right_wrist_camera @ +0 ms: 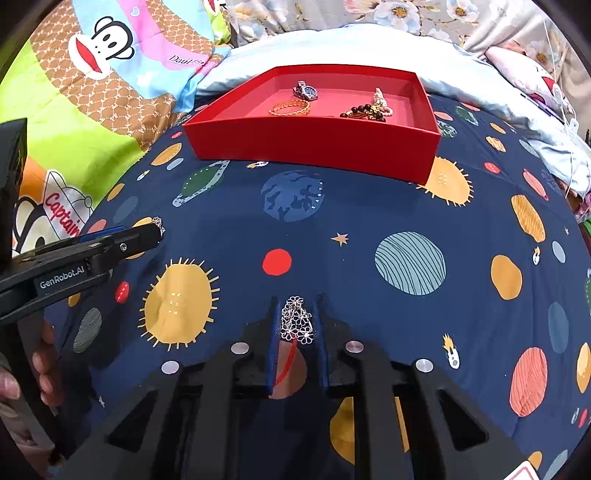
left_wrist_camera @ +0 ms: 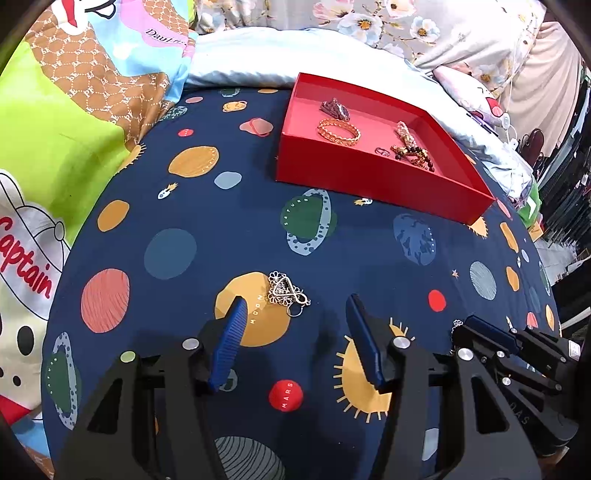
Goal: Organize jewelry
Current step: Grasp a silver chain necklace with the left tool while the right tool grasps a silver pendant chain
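A red tray [left_wrist_camera: 369, 177] [right_wrist_camera: 314, 144] stands on the navy planet-print bedspread. It holds a gold bangle [left_wrist_camera: 339, 130] [right_wrist_camera: 289, 108], a watch [left_wrist_camera: 335, 108] [right_wrist_camera: 306, 91] and beaded bracelets [left_wrist_camera: 412, 147] [right_wrist_camera: 367, 109]. A silver filigree piece [left_wrist_camera: 286, 291] lies on the spread just ahead of my open left gripper [left_wrist_camera: 297, 306], between its fingertips. My right gripper [right_wrist_camera: 297, 310] is narrowed around a silver flower bracelet [right_wrist_camera: 297, 321] that lies between its blue pads. In the left wrist view the right gripper [left_wrist_camera: 480, 328] shows at the right.
A cartoon-print quilt [left_wrist_camera: 74, 129] lies bunched at the left. A white pillow [left_wrist_camera: 277, 55] and floral bedding [left_wrist_camera: 424, 29] lie behind the tray. The left gripper shows from the side in the right wrist view [right_wrist_camera: 140, 236].
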`<state>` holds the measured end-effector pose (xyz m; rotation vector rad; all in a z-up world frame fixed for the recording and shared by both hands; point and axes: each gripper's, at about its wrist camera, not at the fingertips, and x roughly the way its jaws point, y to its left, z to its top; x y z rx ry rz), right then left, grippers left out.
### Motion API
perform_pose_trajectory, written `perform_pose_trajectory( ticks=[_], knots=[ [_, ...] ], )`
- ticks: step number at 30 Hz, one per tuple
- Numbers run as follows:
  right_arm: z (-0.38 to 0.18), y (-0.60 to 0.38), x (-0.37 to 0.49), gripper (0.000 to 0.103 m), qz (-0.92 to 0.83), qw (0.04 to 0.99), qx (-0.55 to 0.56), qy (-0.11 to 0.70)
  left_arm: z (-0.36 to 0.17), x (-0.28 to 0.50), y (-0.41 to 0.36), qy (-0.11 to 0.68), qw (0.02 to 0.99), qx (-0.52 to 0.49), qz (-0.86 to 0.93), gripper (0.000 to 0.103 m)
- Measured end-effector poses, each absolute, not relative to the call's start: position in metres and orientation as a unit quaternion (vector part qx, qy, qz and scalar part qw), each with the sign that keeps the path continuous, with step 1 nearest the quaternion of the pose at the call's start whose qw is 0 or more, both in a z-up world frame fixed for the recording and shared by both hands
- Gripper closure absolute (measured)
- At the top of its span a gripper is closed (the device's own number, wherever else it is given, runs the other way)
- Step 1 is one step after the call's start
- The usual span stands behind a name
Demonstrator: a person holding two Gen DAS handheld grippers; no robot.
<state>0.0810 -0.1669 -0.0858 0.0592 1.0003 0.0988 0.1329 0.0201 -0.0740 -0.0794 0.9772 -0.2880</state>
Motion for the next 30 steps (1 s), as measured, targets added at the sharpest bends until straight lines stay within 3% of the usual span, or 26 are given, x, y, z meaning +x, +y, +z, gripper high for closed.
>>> perform_pose_trajectory(
  ticks=[8, 10, 12, 16, 18, 19, 30],
  knots=[
    [-0.079, -0.174, 0.078, 0.094, 0.052, 0.876, 0.055, 0.477, -0.08, 0.14, 0.018, 0.476, 0.865, -0.051, -0.147, 0.063],
    [-0.078, -0.175, 0.078, 0.094, 0.051, 0.876, 0.056, 0.475, -0.083, 0.143, 0.017, 0.478, 0.864, -0.055, -0.148, 0.073],
    [-0.078, -0.177, 0.078, 0.094, 0.05, 0.876, 0.058, 0.475, -0.083, 0.145, 0.016, 0.476, 0.865, -0.056, -0.148, 0.075],
    [-0.077, -0.182, 0.077, 0.094, 0.051, 0.877, 0.068, 0.473, -0.085, 0.15, 0.017, 0.482, 0.859, -0.072, -0.159, 0.096],
    [-0.075, -0.185, 0.076, 0.094, 0.05, 0.877, 0.074, 0.471, -0.084, 0.15, 0.016, 0.48, 0.859, -0.074, -0.162, 0.097],
    [-0.074, -0.186, 0.075, 0.094, 0.051, 0.877, 0.076, 0.471, -0.084, 0.15, 0.014, 0.479, 0.859, -0.073, -0.163, 0.103],
    [-0.051, -0.191, 0.069, 0.094, 0.051, 0.89, 0.079, 0.447, -0.069, 0.139, 0.011, 0.465, 0.864, -0.073, -0.18, 0.103]
  ],
)
